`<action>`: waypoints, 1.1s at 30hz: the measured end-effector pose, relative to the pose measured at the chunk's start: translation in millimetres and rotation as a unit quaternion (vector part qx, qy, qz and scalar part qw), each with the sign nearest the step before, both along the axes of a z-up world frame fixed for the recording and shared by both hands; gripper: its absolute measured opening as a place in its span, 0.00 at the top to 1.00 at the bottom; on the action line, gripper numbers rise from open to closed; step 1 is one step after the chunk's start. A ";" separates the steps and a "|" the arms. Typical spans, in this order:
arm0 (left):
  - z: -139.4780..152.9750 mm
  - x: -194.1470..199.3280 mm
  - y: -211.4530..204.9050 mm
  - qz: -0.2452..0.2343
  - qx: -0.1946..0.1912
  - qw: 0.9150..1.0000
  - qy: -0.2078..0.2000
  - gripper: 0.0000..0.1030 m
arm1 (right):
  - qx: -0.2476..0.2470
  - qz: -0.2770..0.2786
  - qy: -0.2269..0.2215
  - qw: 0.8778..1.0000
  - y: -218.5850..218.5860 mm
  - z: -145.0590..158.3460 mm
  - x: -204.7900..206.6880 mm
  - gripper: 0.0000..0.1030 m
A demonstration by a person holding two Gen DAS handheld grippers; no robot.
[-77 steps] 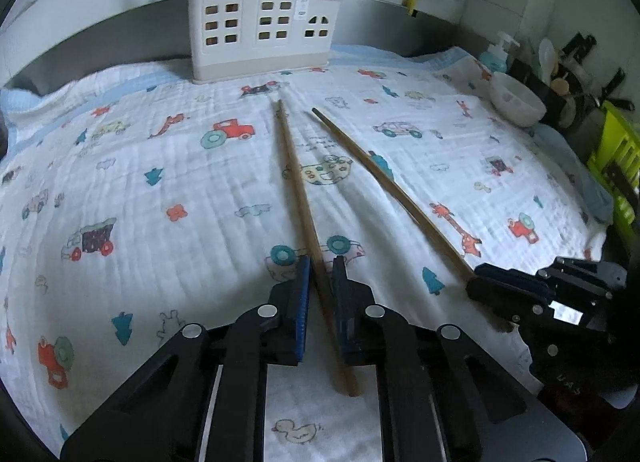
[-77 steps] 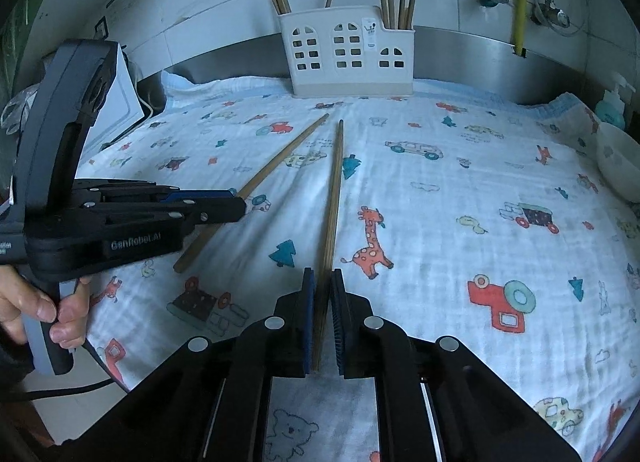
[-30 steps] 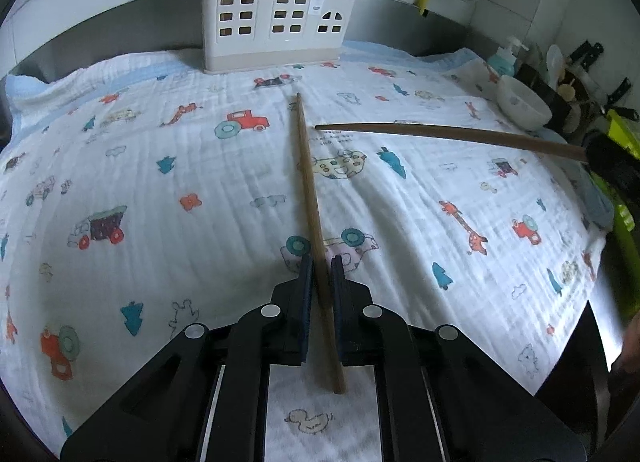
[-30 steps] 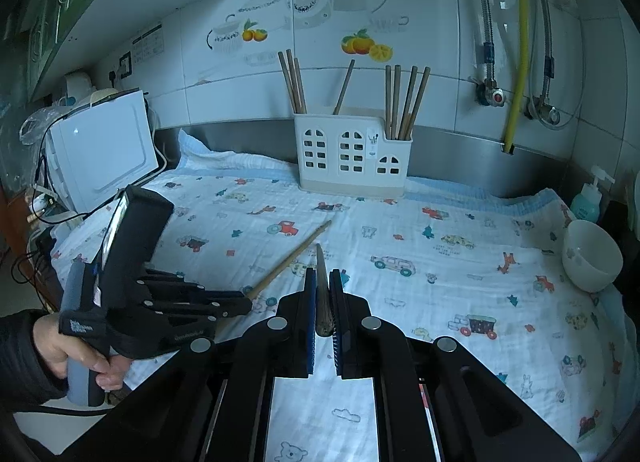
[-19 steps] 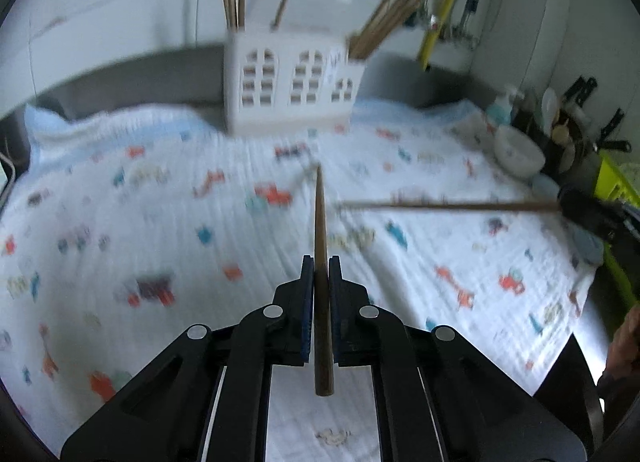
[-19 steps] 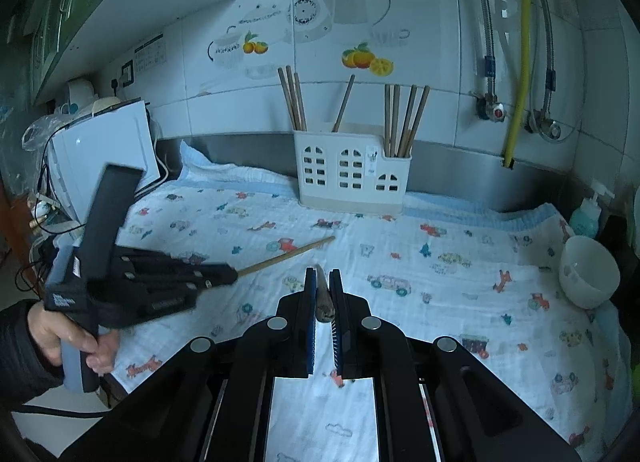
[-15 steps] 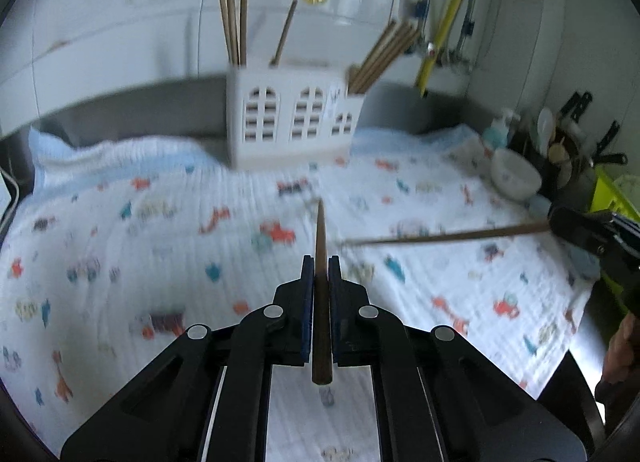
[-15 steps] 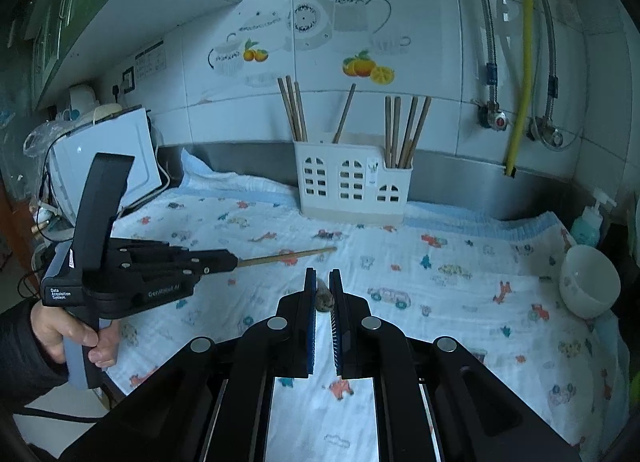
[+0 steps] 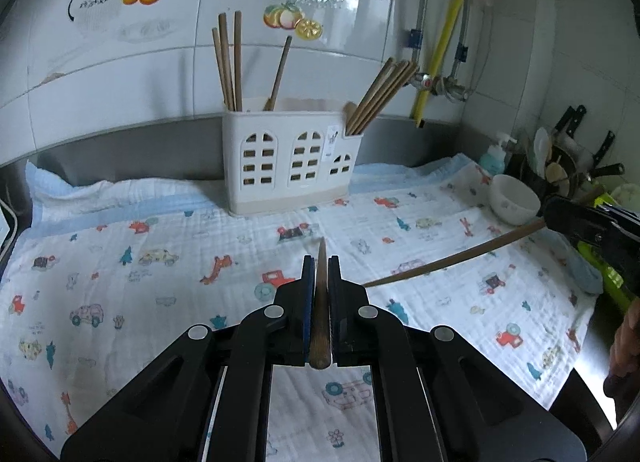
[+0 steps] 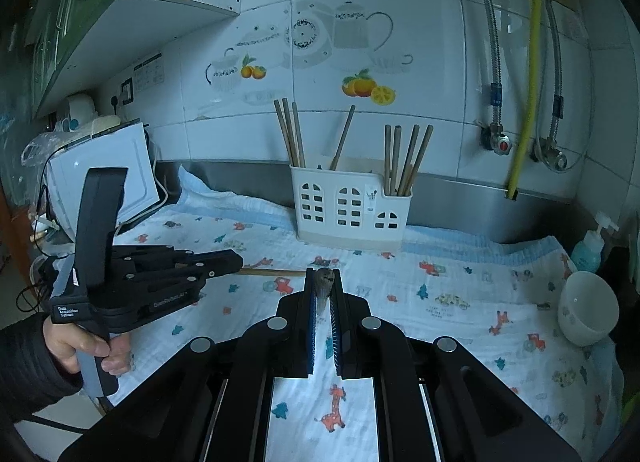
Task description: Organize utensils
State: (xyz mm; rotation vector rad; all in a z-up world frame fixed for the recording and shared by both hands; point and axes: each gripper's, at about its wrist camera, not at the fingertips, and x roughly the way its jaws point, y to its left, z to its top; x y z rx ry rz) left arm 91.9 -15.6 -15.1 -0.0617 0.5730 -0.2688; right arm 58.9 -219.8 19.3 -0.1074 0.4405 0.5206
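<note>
A white utensil holder (image 9: 294, 160) stands at the back of the printed cloth with several wooden chopsticks upright in it. My left gripper (image 9: 321, 262) is shut on a wooden chopstick (image 9: 320, 302) that runs along its fingers, tip toward the holder, above the cloth. At the right edge my right gripper (image 9: 560, 214) holds a second chopstick (image 9: 452, 260) slanting down to the left. In the right wrist view that gripper (image 10: 323, 274) is shut on its chopstick (image 10: 323, 282), seen end-on. The left gripper (image 10: 236, 260) and its chopstick (image 10: 272, 272) are at the left, the holder (image 10: 352, 206) beyond.
A white bowl (image 9: 514, 198) sits at the cloth's right edge, with a soap bottle (image 10: 590, 248) behind it. Pans and knives (image 9: 560, 158) crowd the far right. A white appliance (image 10: 100, 166) stands at the left. A yellow pipe (image 10: 528, 62) runs down the tiled wall.
Both grippers have risen off the cloth, each carrying its chopstick. The left gripper tilted up, so the holder and wall now fill its view.
</note>
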 end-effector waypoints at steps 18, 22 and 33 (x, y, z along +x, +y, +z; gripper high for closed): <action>44.6 25.3 -17.3 -0.032 0.011 0.998 -0.052 0.95 | 0.008 0.010 -0.018 1.000 5.9 18.7 11.7 0.94; 44.6 31.7 -17.8 -0.034 -0.001 0.998 -0.061 0.95 | 0.007 0.012 -0.018 1.000 7.7 18.7 15.4 0.94; 30.2 53.9 -16.9 -0.034 0.010 0.999 -0.019 0.95 | -0.007 0.026 -0.007 1.000 11.2 30.5 43.3 0.94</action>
